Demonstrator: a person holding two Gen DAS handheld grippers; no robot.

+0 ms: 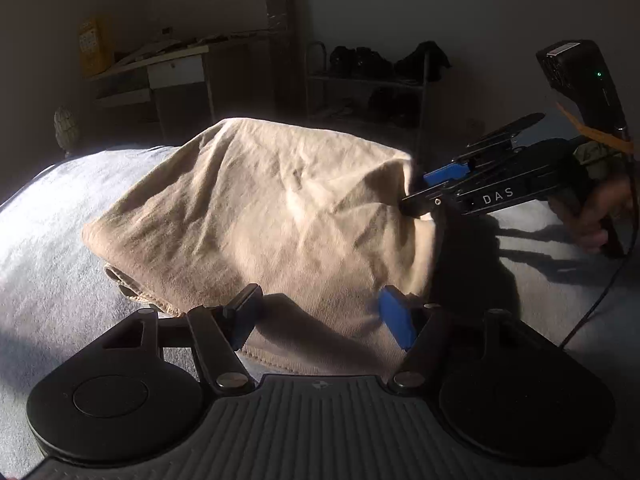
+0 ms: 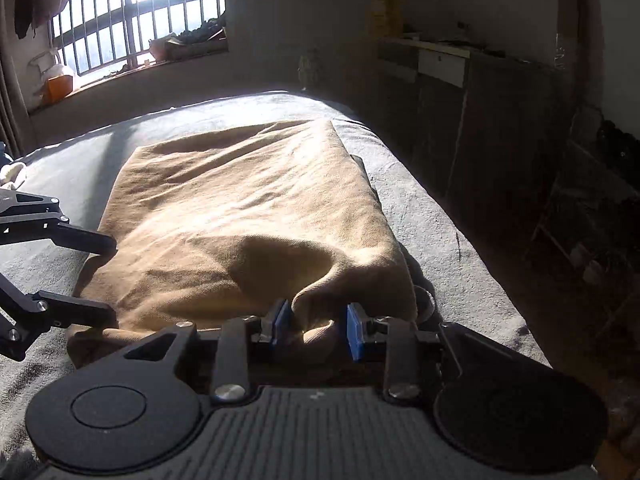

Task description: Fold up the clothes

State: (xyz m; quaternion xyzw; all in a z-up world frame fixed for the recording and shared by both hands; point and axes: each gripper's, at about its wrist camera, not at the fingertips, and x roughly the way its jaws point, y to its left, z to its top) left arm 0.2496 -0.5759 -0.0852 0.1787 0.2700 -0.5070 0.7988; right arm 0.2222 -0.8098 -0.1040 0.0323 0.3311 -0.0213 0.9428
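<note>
A grey-sheeted bed (image 2: 432,208) carries a folded tan garment (image 2: 248,216). Beyond stand a cabinet (image 2: 460,92) and shoe rack (image 1: 372,84). The left gripper (image 1: 320,316) gapes empty over its hem; the right gripper (image 2: 316,328) has a fold between half-open jaws, grip uncertain.

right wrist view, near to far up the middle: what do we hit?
right gripper with a cloth fold between its pads → tan garment → grey bed cover → far wall
</note>
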